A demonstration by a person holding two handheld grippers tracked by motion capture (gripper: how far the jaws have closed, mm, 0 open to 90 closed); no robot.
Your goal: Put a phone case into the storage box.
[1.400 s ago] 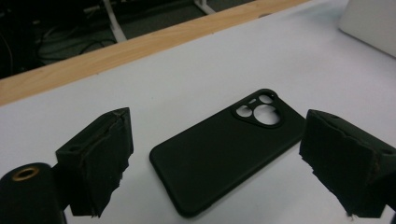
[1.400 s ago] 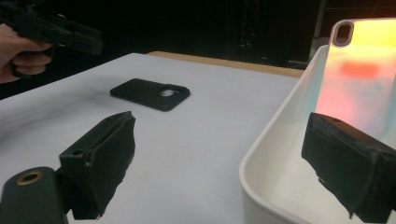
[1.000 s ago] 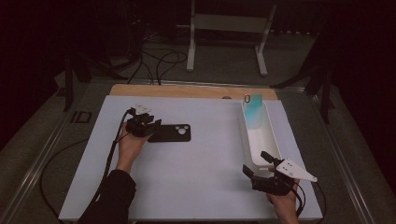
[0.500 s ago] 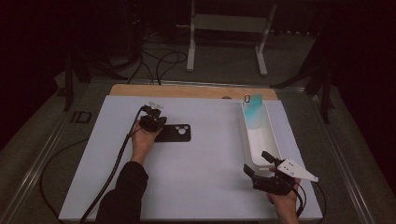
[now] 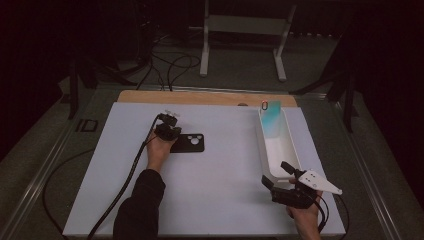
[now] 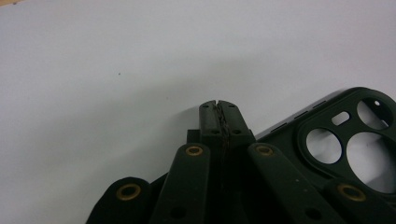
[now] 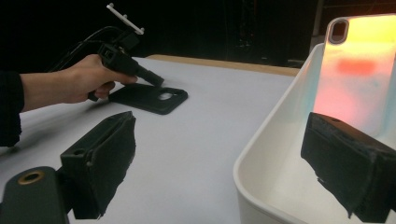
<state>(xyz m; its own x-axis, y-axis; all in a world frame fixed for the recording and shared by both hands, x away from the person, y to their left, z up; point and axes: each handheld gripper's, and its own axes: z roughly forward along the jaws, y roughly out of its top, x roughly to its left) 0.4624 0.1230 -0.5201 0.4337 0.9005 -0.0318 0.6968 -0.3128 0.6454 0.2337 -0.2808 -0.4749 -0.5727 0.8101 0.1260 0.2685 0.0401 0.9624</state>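
Black phone case (image 5: 187, 143) lies flat on the white table surface (image 5: 215, 200) in the high view, left of centre, camera cut-outs toward its right end. The left gripper (image 5: 169, 131) is held by the person's left hand (image 5: 158, 147) at the case's left end, tips down by the case edge; from this height the jaw state cannot be read. A long white tray (image 5: 276, 147) stands along the right side of the surface, with an iridescent phone case (image 5: 270, 118) leaning upright at its far end. The right gripper (image 5: 280, 176) is low at the near right, just off the tray's near end, jaws spread. A strip of bare wood (image 5: 200, 97) borders the far edge of the white surface. Left gripper view: the two jaws are pressed together with nothing between them, tips over bare white surface; the black phone case (image 6: 345, 140) sits immediately to the right, its camera openings facing up. Right gripper view: the jaws stand wide apart and empty, the right-hand one inside or over the white tray (image 7: 266, 158), the left-hand one over the table. The iridescent phone case (image 7: 355, 70) stands against the tray's far wall, reflecting orange. Farther off, the left hand (image 7: 84, 79) aims the left gripper (image 7: 156, 81) down at the black phone case (image 7: 149, 99); whether the tips touch it cannot be told.
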